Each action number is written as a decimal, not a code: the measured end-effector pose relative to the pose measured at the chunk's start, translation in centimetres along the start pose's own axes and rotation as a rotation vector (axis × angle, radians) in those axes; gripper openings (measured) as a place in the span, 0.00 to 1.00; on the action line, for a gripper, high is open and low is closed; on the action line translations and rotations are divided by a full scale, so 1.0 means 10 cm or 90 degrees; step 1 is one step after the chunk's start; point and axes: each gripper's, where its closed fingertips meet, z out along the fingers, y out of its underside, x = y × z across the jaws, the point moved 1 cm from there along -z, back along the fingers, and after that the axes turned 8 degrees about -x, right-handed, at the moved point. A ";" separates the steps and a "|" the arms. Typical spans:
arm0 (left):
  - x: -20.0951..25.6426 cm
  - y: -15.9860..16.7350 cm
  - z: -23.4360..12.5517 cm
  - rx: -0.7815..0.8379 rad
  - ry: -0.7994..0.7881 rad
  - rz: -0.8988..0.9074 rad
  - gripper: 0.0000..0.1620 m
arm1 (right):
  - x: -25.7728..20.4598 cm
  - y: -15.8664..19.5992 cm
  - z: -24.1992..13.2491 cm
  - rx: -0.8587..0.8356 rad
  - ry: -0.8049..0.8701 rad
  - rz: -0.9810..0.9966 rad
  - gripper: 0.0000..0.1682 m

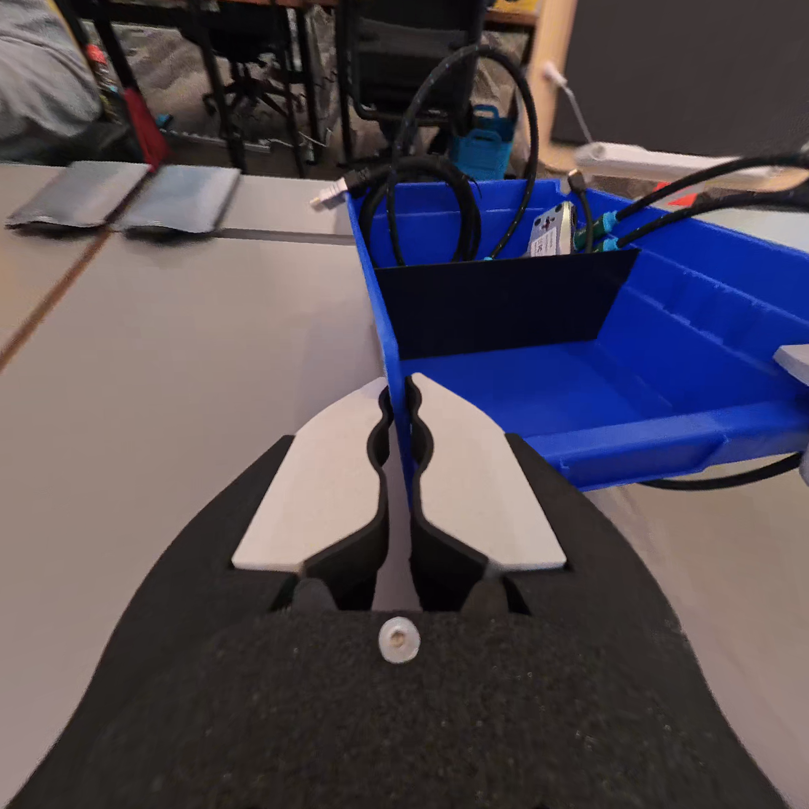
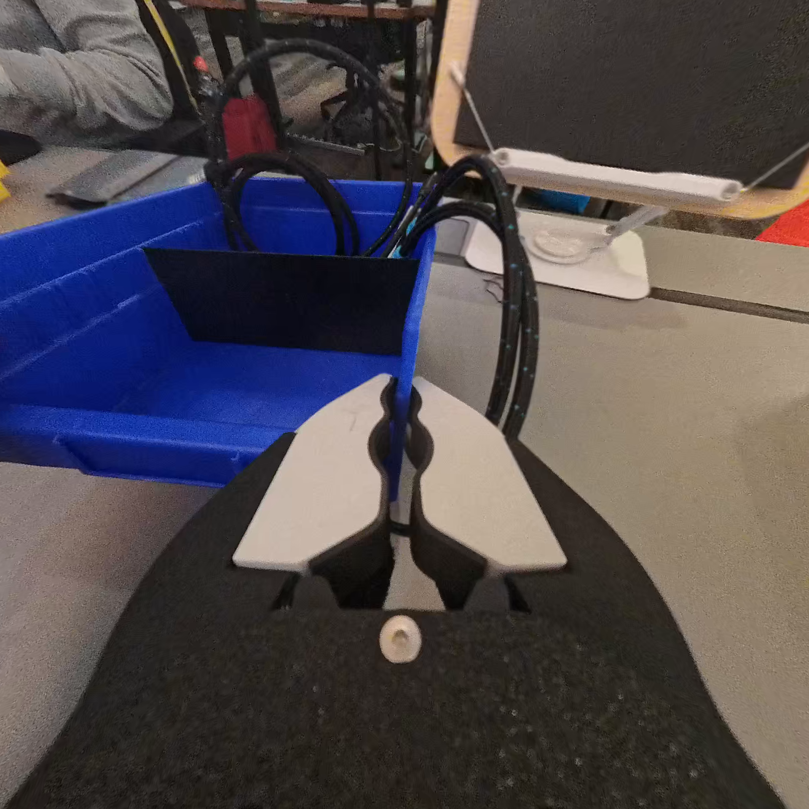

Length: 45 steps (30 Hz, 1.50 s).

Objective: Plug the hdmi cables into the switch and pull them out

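Note:
A blue plastic bin (image 1: 569, 394) stands on the grey table. My left gripper (image 1: 399, 385) is shut on the bin's left side wall (image 1: 385, 315), one pad on each face. My right gripper (image 2: 400, 387) is shut on the bin's right side wall (image 2: 418, 306) in the same way. A black divider (image 1: 503, 306) splits the bin. Behind it lie coiled black HDMI cables (image 1: 420, 210) and a small grey switch (image 1: 552, 232) with two teal-ended plugs (image 1: 606, 227) in it. Black braided cables (image 2: 516, 306) hang over the right wall onto the table.
Two dark flat pouches (image 1: 122, 197) lie at the far left of the table. A white stand with a tube (image 2: 613, 184) sits at the far right. A person's grey sleeve (image 2: 79, 74) and chairs are beyond the table edge. The bin's front compartment holds nothing. The gap from one gripper's tips to the other's is roughly 20 centimeters.

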 end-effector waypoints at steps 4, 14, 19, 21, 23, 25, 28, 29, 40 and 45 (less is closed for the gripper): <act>-0.72 0.12 0.05 0.005 -0.015 0.002 0.02 | -0.68 0.05 0.24 0.025 0.008 -0.023 0.01; -1.39 0.58 0.30 -0.054 0.025 -0.109 0.02 | -1.47 0.60 0.42 0.017 -0.056 -0.151 0.08; -1.22 0.51 0.14 -0.036 0.034 -0.119 0.09 | -1.41 0.68 -0.08 -0.024 -0.291 -0.219 0.24; -1.22 0.44 -0.02 -0.009 0.011 -0.137 0.22 | -1.13 0.71 -0.36 -0.010 -0.353 -0.255 0.30; -1.13 0.35 -0.23 0.039 0.025 -0.141 0.32 | -0.65 0.77 -0.49 -0.005 -0.351 -0.265 0.34; -0.85 0.31 -0.43 0.081 0.091 -0.121 0.32 | -0.02 0.91 -0.48 -0.020 -0.309 -0.260 0.36; -0.16 0.48 -0.57 0.066 0.221 -0.102 0.31 | 0.97 1.30 -0.43 -0.049 -0.216 -0.217 0.39; 0.09 0.61 -0.57 0.040 0.257 -0.093 0.31 | 1.23 1.44 -0.43 -0.061 -0.192 -0.193 0.38; 1.06 0.90 -0.42 -0.018 0.262 0.090 0.33 | 1.77 1.44 -0.47 -0.076 -0.171 -0.133 0.45; 0.98 0.93 -0.39 -0.028 0.248 0.091 0.33 | 1.78 1.41 -0.48 -0.066 -0.167 -0.125 0.41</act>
